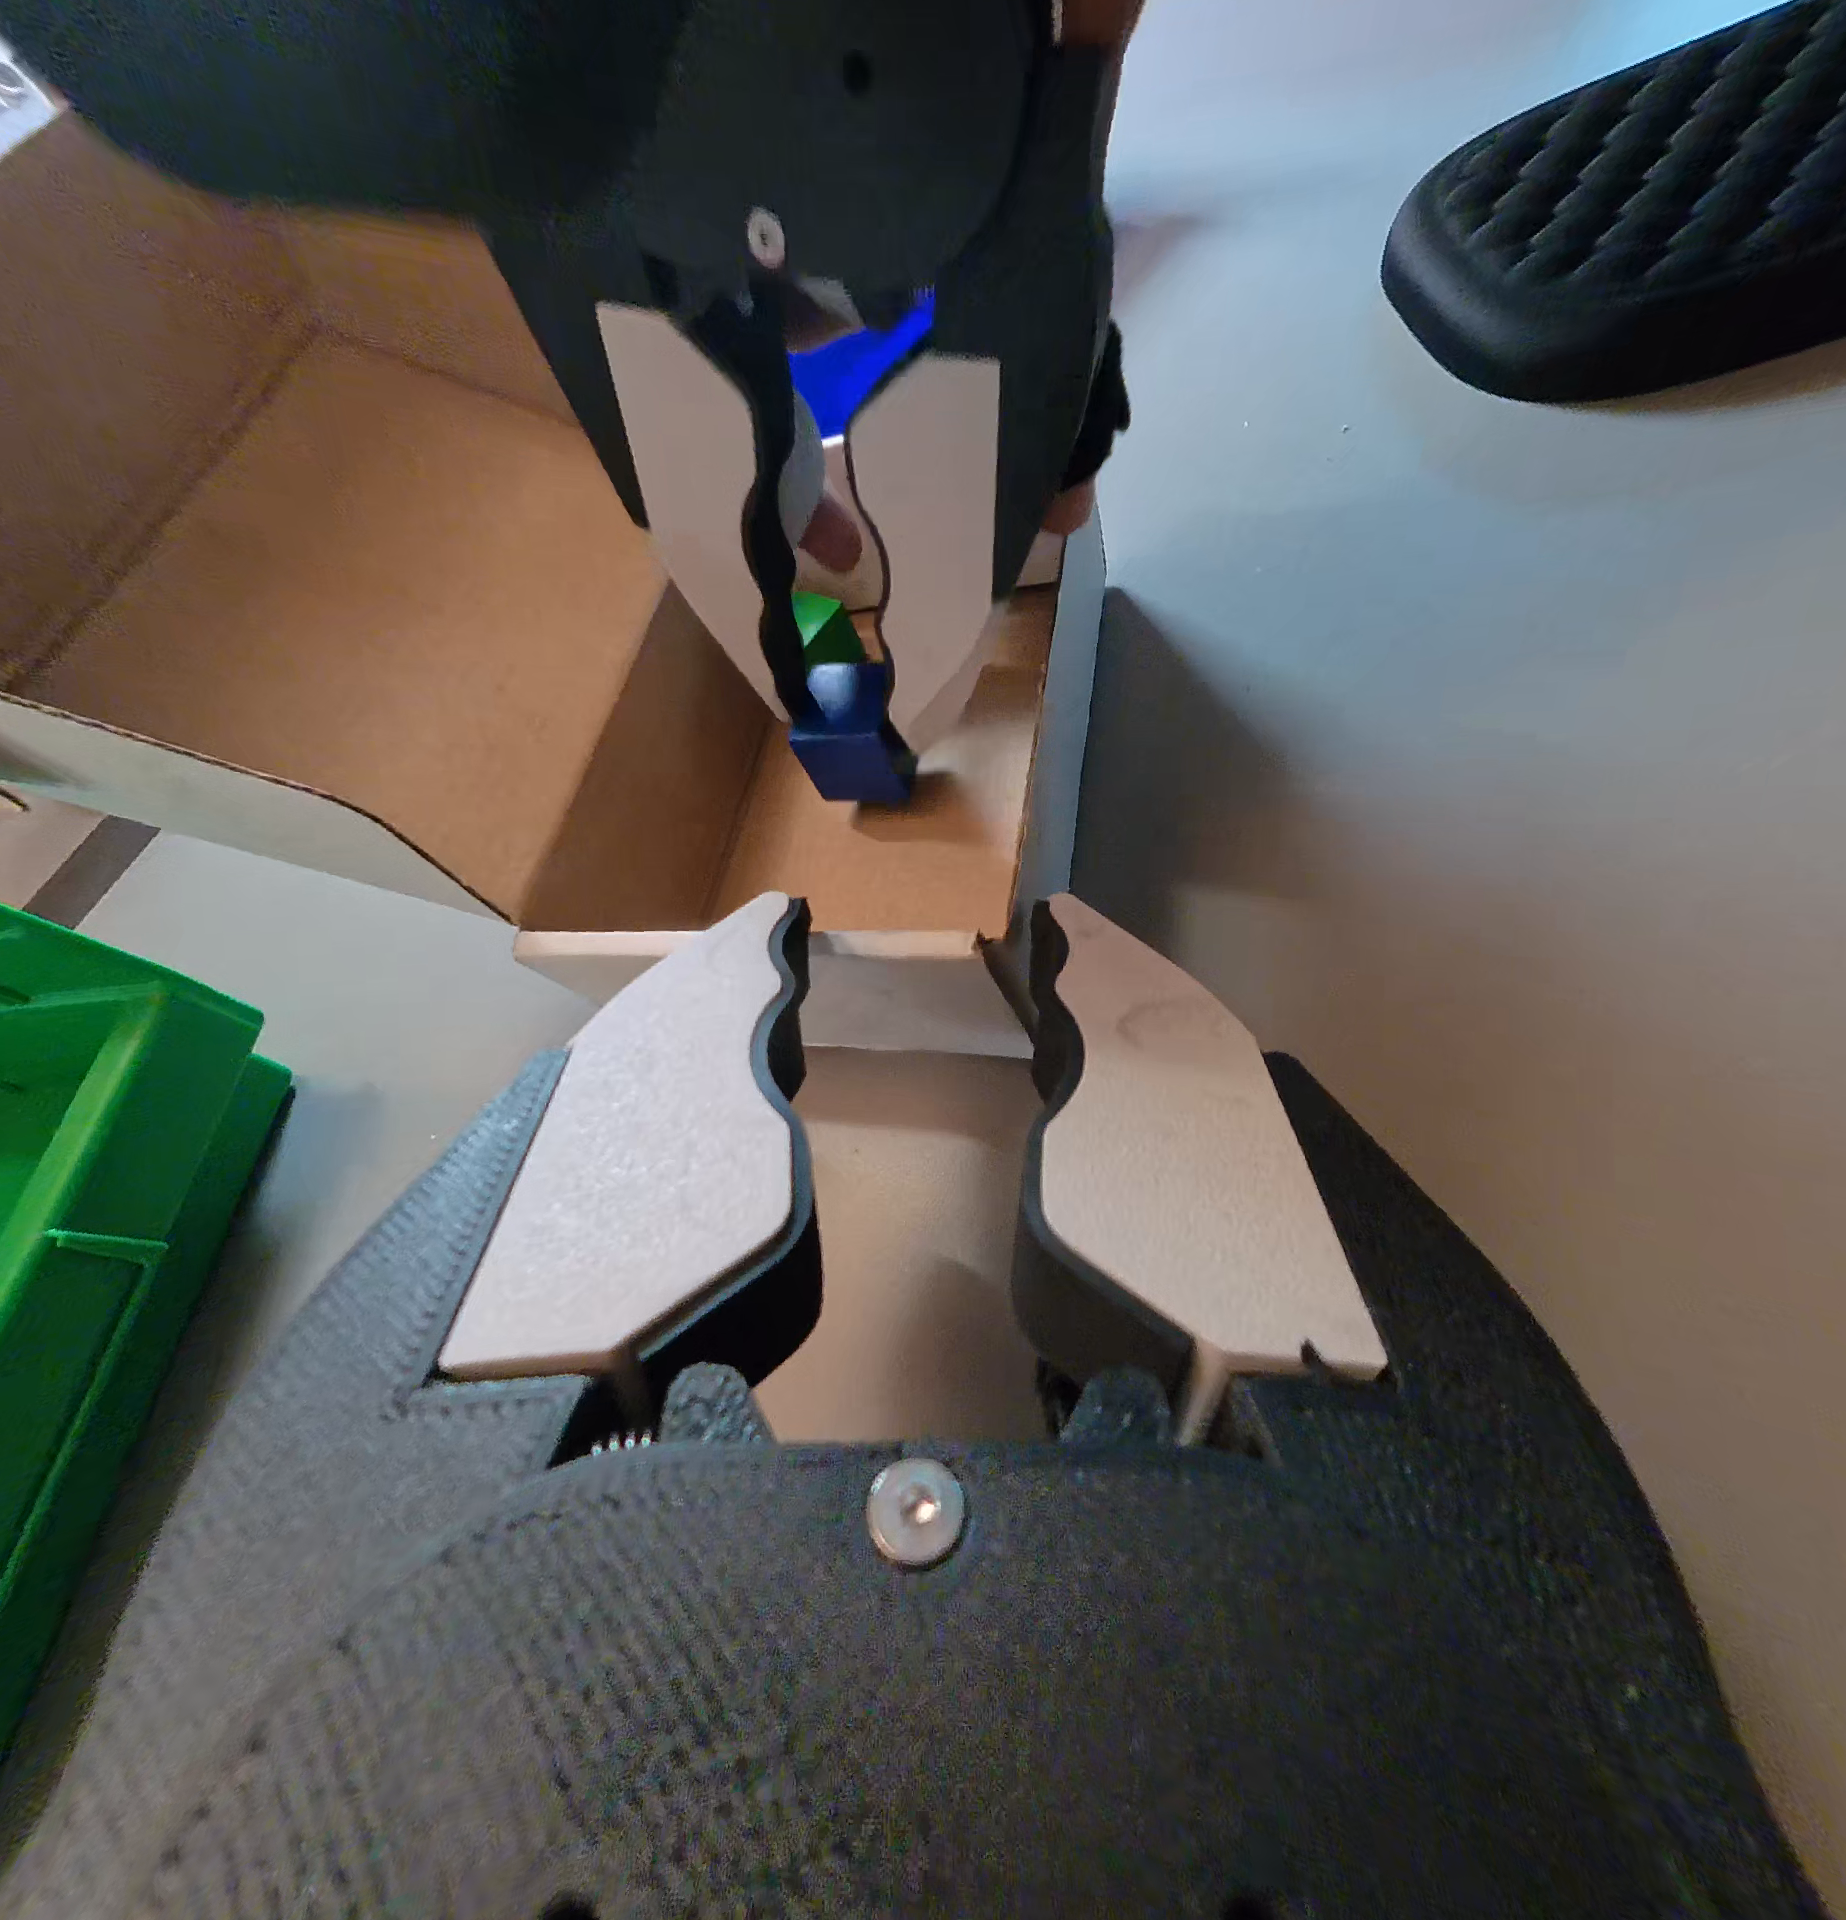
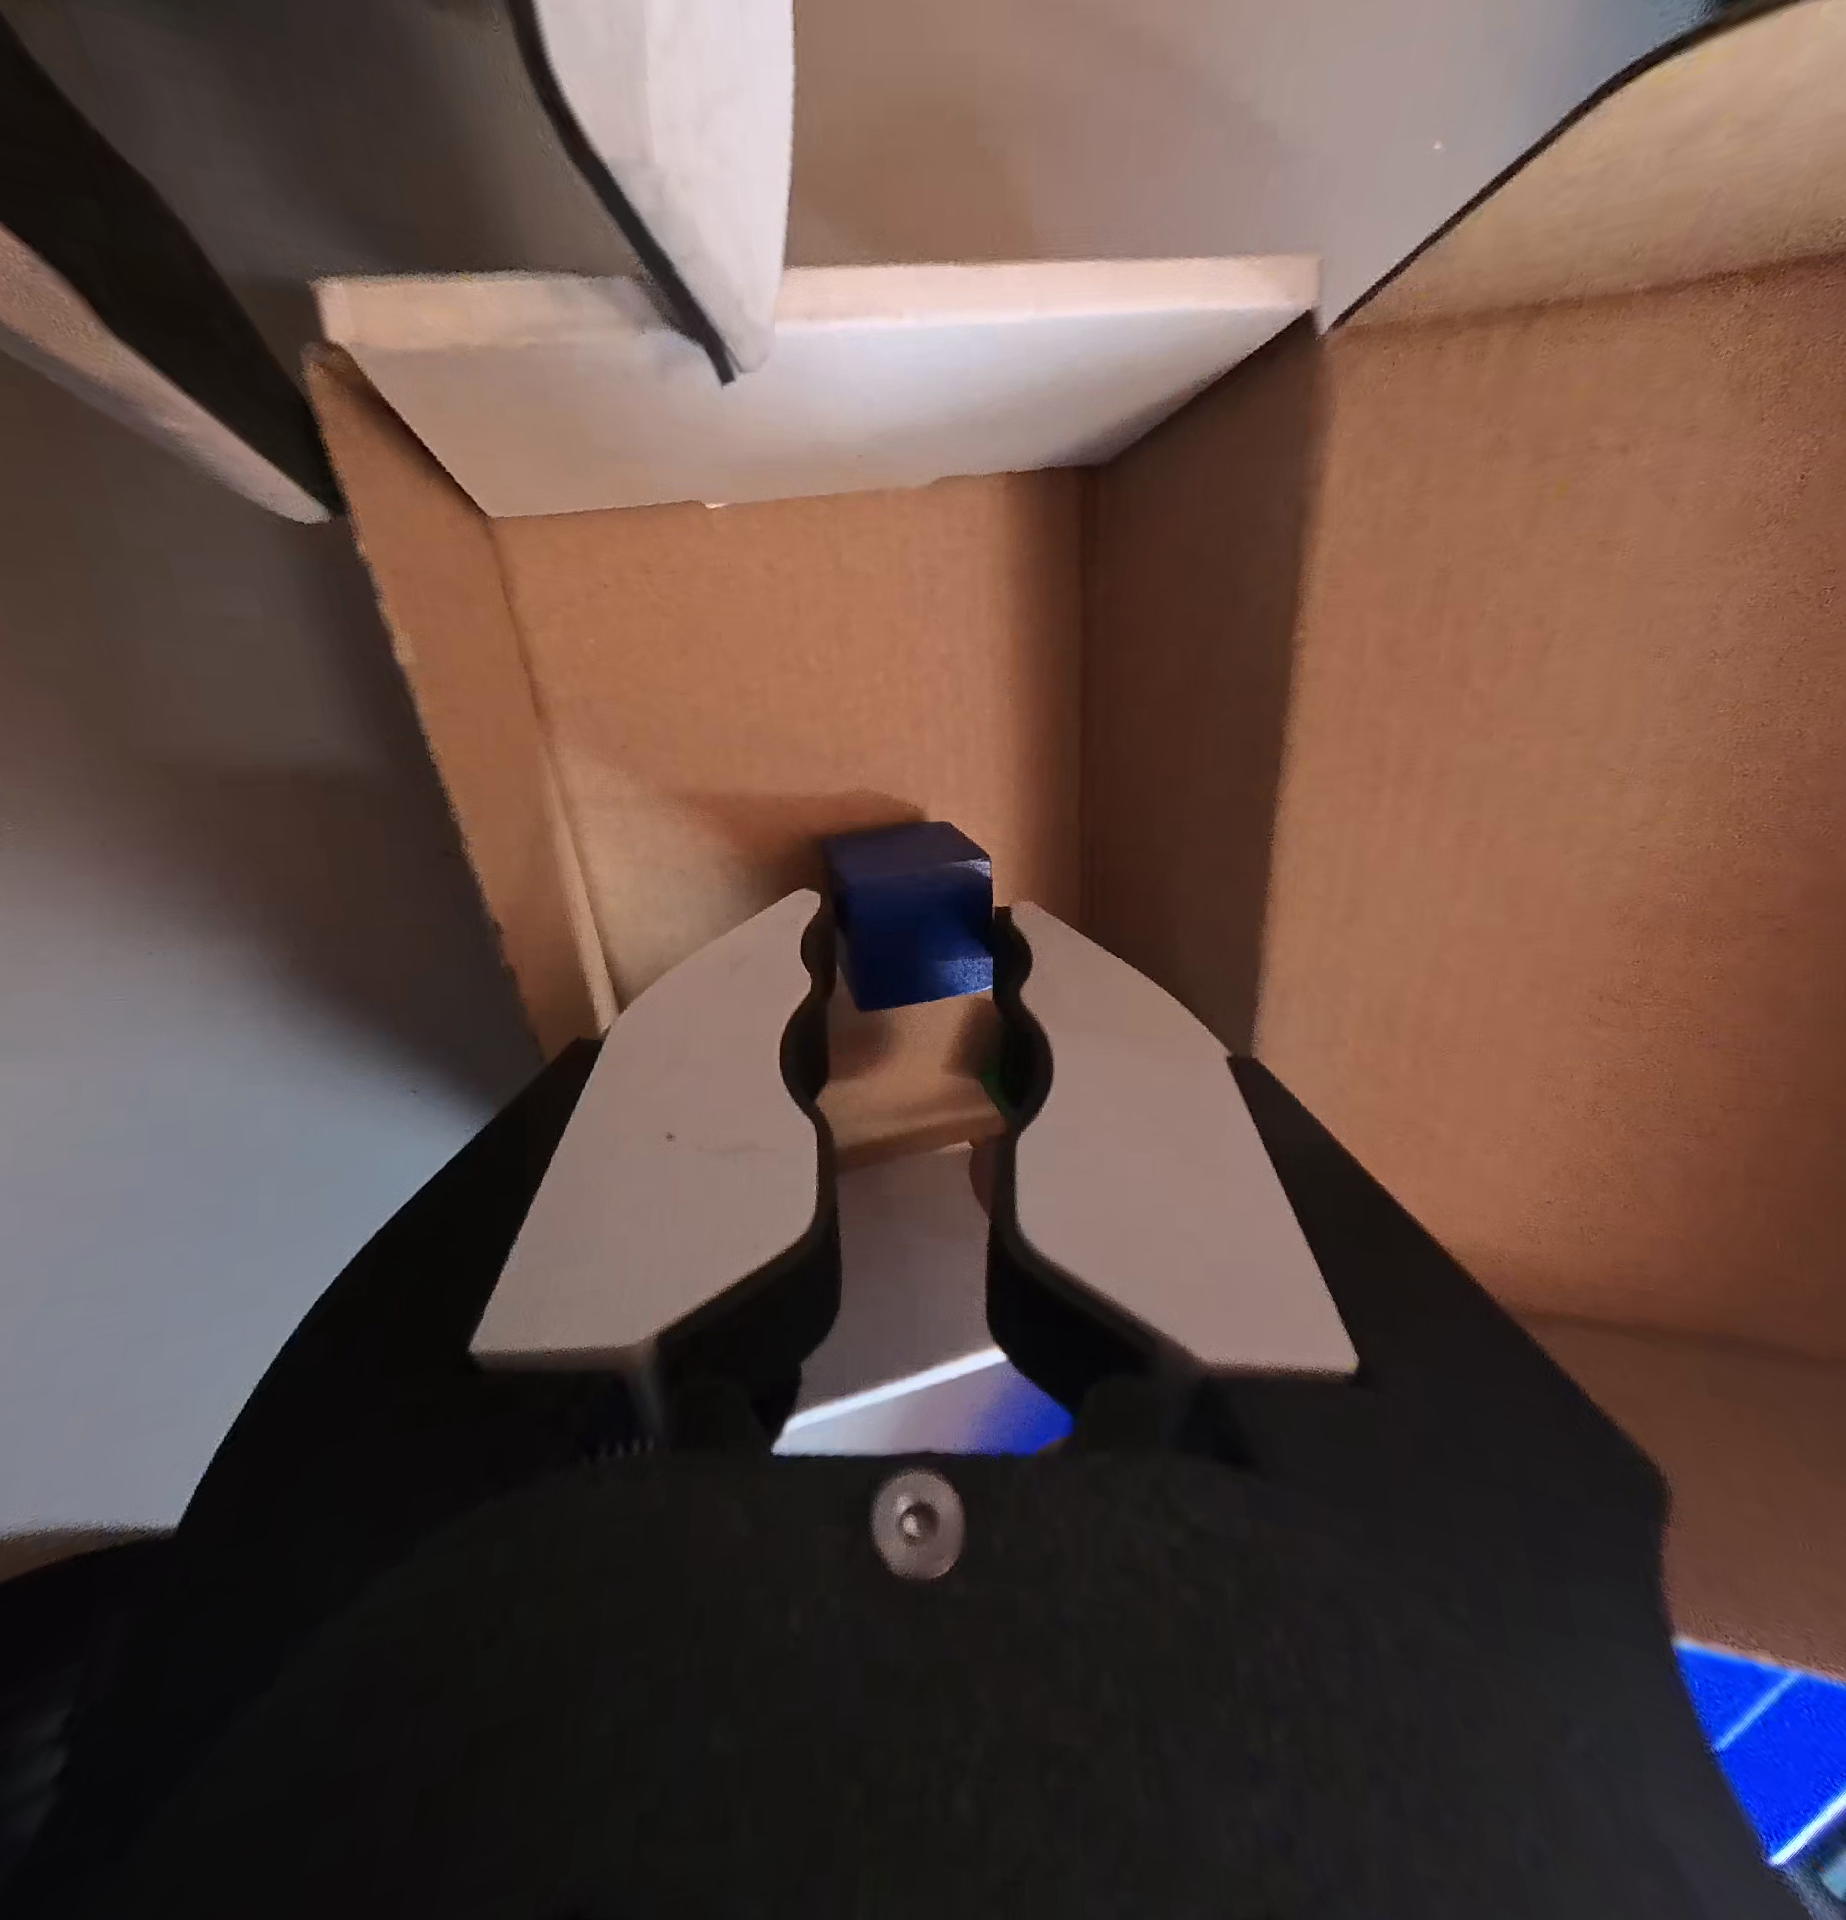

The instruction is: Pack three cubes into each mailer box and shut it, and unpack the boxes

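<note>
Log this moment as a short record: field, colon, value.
Box: open mailer box, brown inside, lid folded back
Right gripper: reaching into the box, shut on the blue cube
Cube height: cannot tell whether it touches the box floor
Other cube: green cube, partly hidden behind the right gripper
Left gripper: open, empty, at the box's near wall
Beside box: green bin

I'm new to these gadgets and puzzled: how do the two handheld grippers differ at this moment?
The right gripper has its jaws closed on the blue cube; the left gripper has its jaws apart and holds nothing. The right gripper reaches down inside the open mailer box, while the left gripper waits outside it, at the box's near corner beside a green bin. Both share black bodies and pale grey, wavy-edged jaws.
</note>
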